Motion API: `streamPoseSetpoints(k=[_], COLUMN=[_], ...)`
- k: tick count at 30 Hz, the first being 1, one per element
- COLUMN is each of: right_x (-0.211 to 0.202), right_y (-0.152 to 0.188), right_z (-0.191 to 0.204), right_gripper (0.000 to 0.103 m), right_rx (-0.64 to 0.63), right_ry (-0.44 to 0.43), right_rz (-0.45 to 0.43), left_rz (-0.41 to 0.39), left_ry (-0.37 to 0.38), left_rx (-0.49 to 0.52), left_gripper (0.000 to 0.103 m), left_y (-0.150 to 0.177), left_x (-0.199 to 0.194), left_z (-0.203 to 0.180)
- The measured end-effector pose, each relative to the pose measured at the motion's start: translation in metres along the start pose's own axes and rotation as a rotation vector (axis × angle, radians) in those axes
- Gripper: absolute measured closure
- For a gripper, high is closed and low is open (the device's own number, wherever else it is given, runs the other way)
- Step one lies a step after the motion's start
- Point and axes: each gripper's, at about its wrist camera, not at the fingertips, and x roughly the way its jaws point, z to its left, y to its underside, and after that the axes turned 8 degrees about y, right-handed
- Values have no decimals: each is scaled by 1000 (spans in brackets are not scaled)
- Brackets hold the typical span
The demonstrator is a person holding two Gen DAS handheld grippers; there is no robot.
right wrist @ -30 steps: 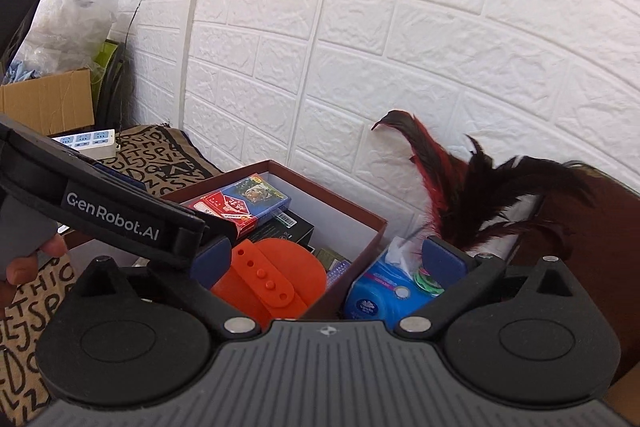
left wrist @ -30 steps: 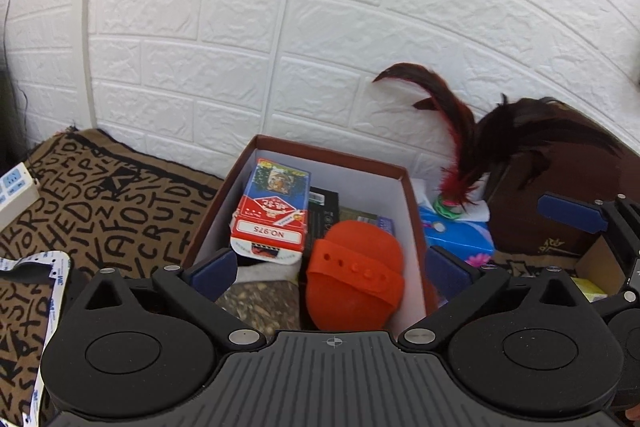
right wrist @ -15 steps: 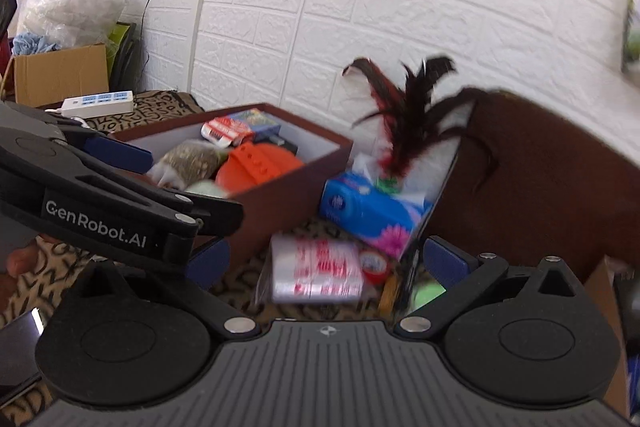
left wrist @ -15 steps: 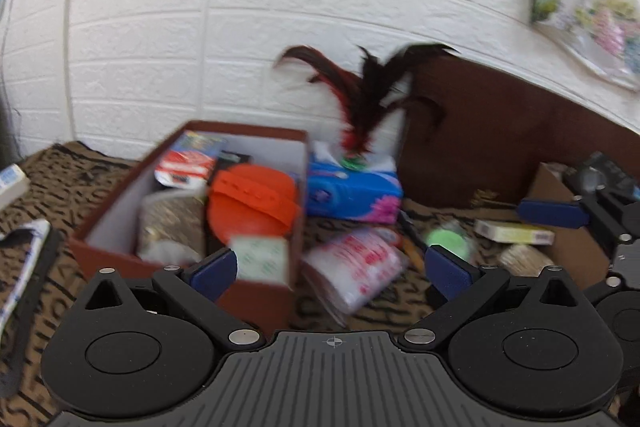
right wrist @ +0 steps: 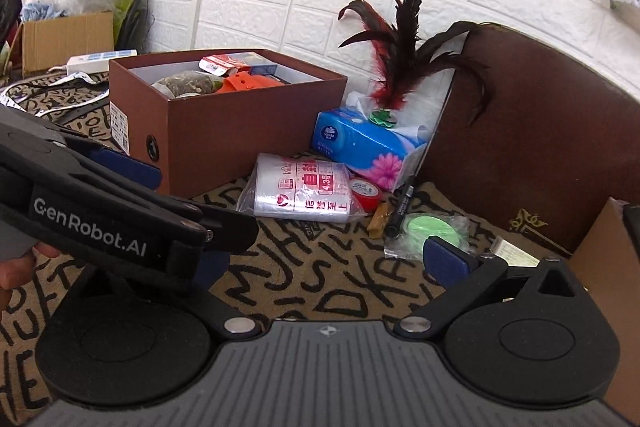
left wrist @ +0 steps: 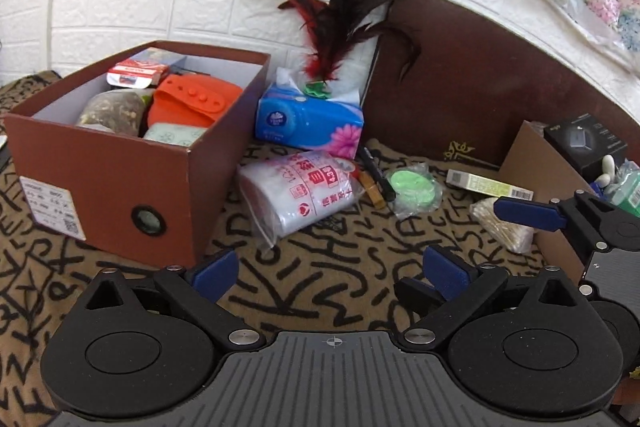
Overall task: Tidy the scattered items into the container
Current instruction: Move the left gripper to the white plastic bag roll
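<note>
Hovering empty, jaws apart, both hand-held grippers (left wrist: 328, 267) (right wrist: 326, 259) faced the plastic roll (left wrist: 298, 189) right of the box (left wrist: 120, 171), lying crosswise.

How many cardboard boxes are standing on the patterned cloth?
2. The brown shoebox stands left, filled with items. A second open cardboard box stands at the right edge, partly cut off. Others may be hidden.

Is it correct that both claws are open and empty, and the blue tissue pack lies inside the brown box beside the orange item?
Not quite. The blue tissue pack lies outside the brown box, on the patterned cloth next to it, as the left wrist view shows. The rest holds: left claw and right claw are open and empty.
</note>
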Motion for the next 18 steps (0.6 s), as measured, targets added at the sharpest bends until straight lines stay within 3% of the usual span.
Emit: streamPoseSetpoints(k=[11, 18], right_x=[66, 104], right_y=[5, 1], right_z=[-15, -17], right_gripper=[1, 1], right_rx=[24, -43], right_ry=[-131, -223], right_rz=[12, 9], left_rz=[38, 9], left_ry=[-8, -28], left_rx=[29, 0], left_gripper=[8, 5], left_y=[-16, -18], left_x=[60, 71], left_z=[15, 12])
